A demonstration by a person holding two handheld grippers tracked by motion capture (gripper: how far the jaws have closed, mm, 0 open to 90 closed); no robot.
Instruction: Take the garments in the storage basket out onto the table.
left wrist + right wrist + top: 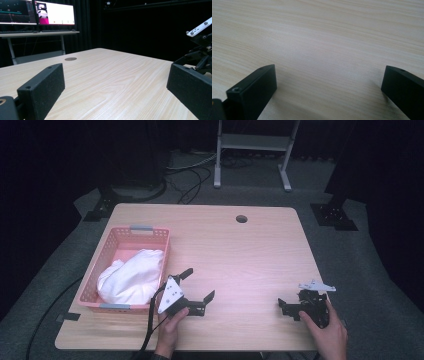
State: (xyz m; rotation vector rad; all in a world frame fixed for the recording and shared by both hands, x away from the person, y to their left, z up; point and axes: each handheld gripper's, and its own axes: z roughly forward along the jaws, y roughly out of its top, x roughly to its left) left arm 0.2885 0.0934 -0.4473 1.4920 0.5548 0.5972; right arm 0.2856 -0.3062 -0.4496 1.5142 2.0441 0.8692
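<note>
A pink plastic basket (102,265) stands at the table's left side with a crumpled white cloth (131,276) inside it. Just right of the basket's near corner a hand holds my left gripper (199,284), open, with nothing between its jaws. In the left gripper view the left gripper (115,75) looks across bare wood toward the right gripper (200,47). Near the front right edge another hand holds my right gripper (290,301), low over the table. In the right gripper view the right gripper (329,77) stands wide open over bare wood.
The light wooden table (250,255) has a round cable hole (241,218) near its far edge. A white metal stand (255,145) and cables lie on the floor beyond. Lit monitors (53,12) stand on a desk in the background.
</note>
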